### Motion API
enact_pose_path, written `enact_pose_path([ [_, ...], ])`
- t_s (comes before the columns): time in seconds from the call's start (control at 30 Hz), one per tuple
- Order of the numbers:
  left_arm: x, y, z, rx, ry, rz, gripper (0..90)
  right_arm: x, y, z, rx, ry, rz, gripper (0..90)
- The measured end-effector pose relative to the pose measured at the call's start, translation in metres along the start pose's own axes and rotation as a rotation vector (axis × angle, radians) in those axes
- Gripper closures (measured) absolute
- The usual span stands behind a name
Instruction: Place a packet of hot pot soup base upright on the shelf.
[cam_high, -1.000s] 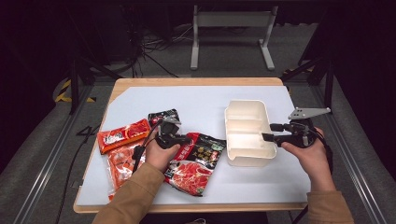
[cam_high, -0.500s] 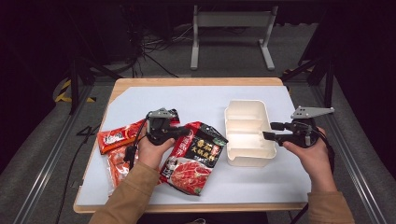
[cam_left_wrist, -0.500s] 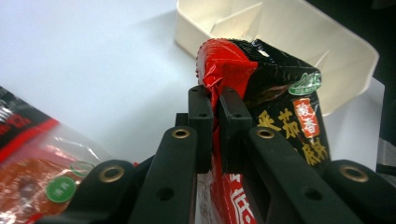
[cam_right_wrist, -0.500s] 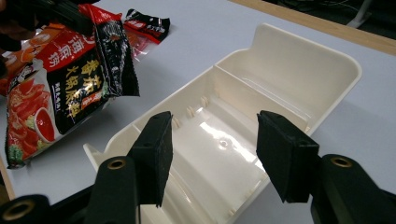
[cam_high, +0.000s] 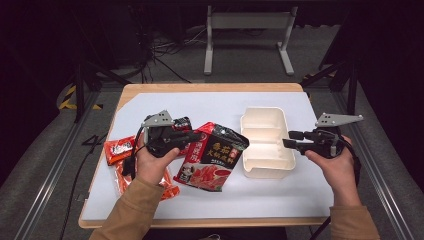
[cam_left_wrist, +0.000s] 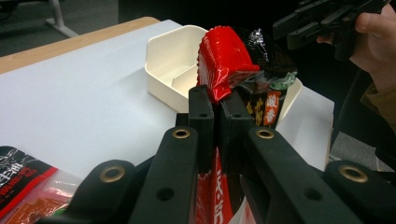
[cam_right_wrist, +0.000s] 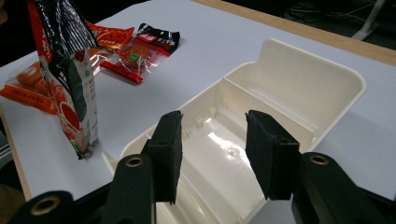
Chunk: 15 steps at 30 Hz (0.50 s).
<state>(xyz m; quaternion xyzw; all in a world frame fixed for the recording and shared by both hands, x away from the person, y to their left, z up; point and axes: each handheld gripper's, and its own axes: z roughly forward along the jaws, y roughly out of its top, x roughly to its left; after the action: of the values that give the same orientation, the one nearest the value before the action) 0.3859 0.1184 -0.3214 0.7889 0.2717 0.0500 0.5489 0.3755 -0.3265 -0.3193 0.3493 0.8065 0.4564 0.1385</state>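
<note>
Far left of the white mat: orange-red packets lying flat, one partly under the left forearm. A small black-and-red packet sits just behind the left gripper.

Left gripper: jaws pinched tight on the top edge of the big red-and-black pouch. Left gripper view shows the crimped red seam squeezed between the pads, no visible gap. The pouch hangs tilted, lifted off the mat, just left of the cream tray. Can't tell if its lower corner touches the mat.

The tray is divided into compartments, nothing in it.

Right gripper: jaws spread wide, holding nothing, hovering at the tray's right rim. Its own view looks through the gap into the tray.
</note>
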Motion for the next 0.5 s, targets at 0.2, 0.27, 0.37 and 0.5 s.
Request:
enact_pose_path([
  [0.2, -0.009, 0.003, -0.004, -0.021, 0.024, 0.036, 86.3, 0.006, 0.003, -0.002, -0.011, 0.016, -0.030, 57.8],
  [0.27, -0.011, 0.004, -0.006, -0.033, 0.032, 0.045, 86.3, 0.010, 0.006, -0.002, -0.013, 0.016, -0.050, 56.1],
  [0.37, -0.012, 0.005, -0.009, -0.059, 0.043, 0.046, 86.3, 0.018, 0.010, 0.000, -0.017, 0.026, -0.075, 52.8],
  [0.5, -0.014, 0.005, -0.014, -0.091, 0.053, 0.059, 86.2, 0.033, 0.019, 0.004, -0.019, 0.078, -0.104, 49.1],
])
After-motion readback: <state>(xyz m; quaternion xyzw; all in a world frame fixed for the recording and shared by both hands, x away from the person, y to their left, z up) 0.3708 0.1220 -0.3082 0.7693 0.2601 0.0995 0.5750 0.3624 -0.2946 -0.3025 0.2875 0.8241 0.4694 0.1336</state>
